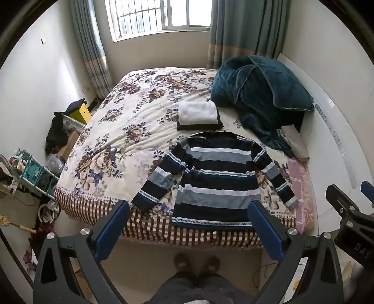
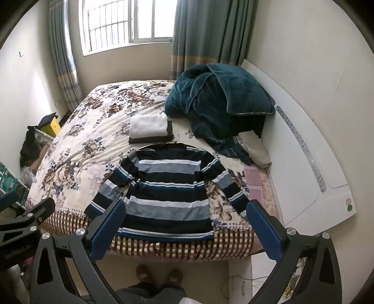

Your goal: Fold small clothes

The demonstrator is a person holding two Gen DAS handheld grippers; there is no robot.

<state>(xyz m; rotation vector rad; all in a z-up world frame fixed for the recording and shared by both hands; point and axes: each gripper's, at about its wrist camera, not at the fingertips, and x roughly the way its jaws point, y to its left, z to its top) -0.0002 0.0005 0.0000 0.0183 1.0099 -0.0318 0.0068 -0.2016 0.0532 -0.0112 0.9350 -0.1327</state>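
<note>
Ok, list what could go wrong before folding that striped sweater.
1. The sweater has its hem at the bed's near edge, so tugging may slide it off.
2. The folded stack lies just behind the collar and could get knocked.
3. The blanket crowds the right sleeve.

This is a bedroom in a home. A big bed [image 1: 131, 131] with a flowery cover fills most of the room. A soft dark green blanket [image 1: 254, 93] is piled at the far right. A window [image 1: 159, 16] with long curtains [image 1: 243, 30] is on the far wall. Boxes and clutter [image 1: 58, 140] sit on the floor at the left.
</note>
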